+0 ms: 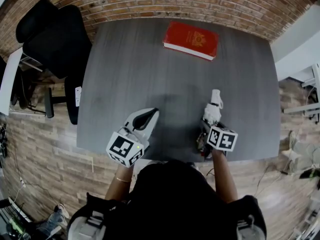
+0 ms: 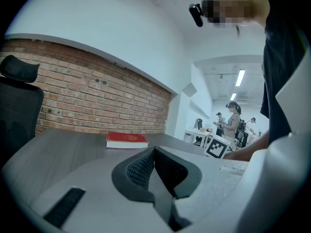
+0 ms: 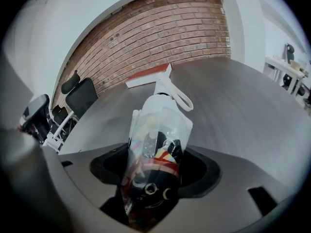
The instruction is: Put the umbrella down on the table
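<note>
Right gripper view first: clamped by the right gripper (image 3: pixel 155 166) around the umbrella (image 3: pixel 158 130), folded up inside a clear plastic sleeve, white handle and loop strap poking out toward 12 o'clock. Gripped low on the dark patterned end, angled nose-down at the table (image 1: pixel 150 64). Can't tell whether touching the top with the handle end yet.

From the head view, sits around 4 o'clock on the table, pretty close to the near edge at 6. Red book (image 1: pixel 191 40) way off at 1 o'clock, so no worries there. Left gripper (image 1: pixel 148 116) parked at about 7 o'clock, pinched closed on nothing, not helping.

Stuff to watch, just guessing:
- Slick sleeve, so could slide out through the pads before getting laid flat.
- Letting go while tilted probably means a flop and a roll, and with the edge that close, maybe off toward 6 o'clock onto the floor.
- Loop strap or loose plastic could snag on a jaw when opening and drag the whole thing back.

Better to lay flat first, then ease off.
</note>
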`<state>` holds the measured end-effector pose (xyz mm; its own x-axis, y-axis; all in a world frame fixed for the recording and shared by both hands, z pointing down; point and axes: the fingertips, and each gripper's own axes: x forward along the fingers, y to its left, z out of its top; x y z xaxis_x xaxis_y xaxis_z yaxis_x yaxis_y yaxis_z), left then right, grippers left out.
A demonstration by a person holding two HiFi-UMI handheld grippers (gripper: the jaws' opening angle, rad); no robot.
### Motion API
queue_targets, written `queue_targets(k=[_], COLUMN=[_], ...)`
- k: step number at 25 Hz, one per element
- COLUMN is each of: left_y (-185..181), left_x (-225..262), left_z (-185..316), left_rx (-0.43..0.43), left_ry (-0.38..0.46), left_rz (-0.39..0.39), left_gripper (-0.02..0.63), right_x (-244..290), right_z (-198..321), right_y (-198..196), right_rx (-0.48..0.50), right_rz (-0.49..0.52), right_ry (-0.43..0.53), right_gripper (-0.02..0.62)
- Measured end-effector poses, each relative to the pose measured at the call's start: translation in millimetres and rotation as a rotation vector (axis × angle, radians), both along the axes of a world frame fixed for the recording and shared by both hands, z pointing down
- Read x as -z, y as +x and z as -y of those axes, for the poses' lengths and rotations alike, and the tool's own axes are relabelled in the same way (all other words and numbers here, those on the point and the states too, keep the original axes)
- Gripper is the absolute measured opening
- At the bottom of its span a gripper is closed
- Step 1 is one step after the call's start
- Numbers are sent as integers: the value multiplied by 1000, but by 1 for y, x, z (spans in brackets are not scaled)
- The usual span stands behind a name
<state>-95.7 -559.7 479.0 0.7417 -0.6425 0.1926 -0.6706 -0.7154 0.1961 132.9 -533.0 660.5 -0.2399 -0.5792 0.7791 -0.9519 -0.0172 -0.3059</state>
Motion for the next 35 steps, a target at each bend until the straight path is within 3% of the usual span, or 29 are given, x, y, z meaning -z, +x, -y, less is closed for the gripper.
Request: queue_targets(k=[18,35], left_y=[-8,11], left_x=[-5,7], left_z=[-15,-28], left_rx=[22,19], left_ry=[-9,18], left_rz=[8,0], left_gripper=[-3,-3], right_x=[-5,7], right_z=[1,-4], right_y=[-2,2], right_rx=[0,41], right_rz=[-23,-35], right_ry=[-15,11], right_gripper=[305,342])
